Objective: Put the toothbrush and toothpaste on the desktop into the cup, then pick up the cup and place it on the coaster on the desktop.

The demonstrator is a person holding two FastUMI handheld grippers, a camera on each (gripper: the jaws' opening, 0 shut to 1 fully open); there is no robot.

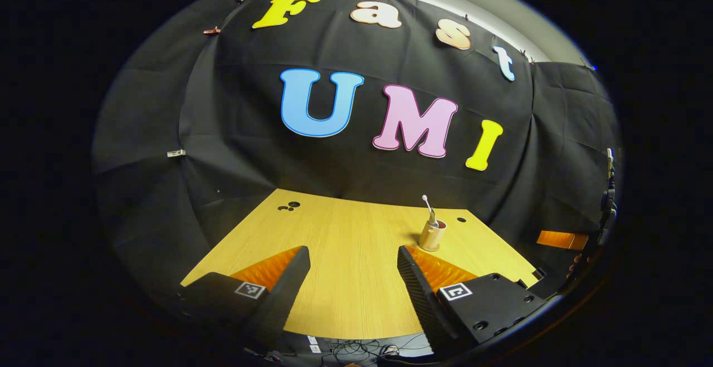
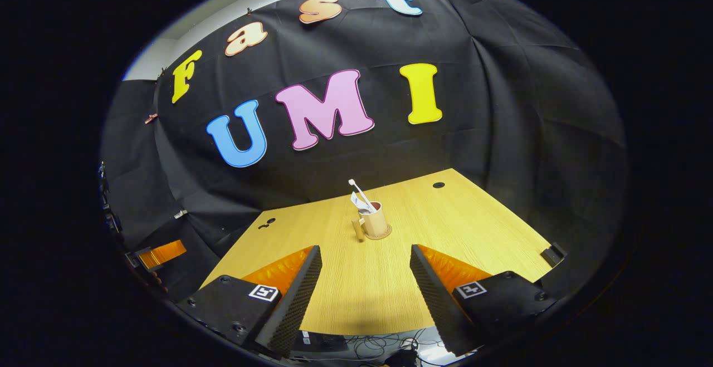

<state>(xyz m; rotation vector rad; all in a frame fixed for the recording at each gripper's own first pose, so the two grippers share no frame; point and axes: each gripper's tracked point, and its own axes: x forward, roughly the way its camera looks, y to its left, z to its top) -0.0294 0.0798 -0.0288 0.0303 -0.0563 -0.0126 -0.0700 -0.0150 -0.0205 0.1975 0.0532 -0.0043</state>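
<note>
A tan cup (image 2: 375,221) with a handle stands upright on a round brown coaster (image 2: 380,235) in the middle of the wooden desktop (image 2: 490,233). A white toothbrush (image 2: 359,190) and a toothpaste tube (image 2: 358,202) stick out of its top. In the left gripper view the same cup (image 1: 432,234) stands far right of centre, the toothbrush (image 1: 426,204) leaning out of it. My left gripper (image 1: 353,283) is open and holds nothing, well short of the cup. My right gripper (image 2: 366,283) is also open and holds nothing, back from the cup.
Black cloth walls close the desk on the far side and both sides. Cable holes (image 1: 289,206) (image 2: 439,185) pierce the desktop near its far edge. A small black block (image 2: 553,254) sits at the right edge. Cables (image 2: 379,347) hang below the near edge.
</note>
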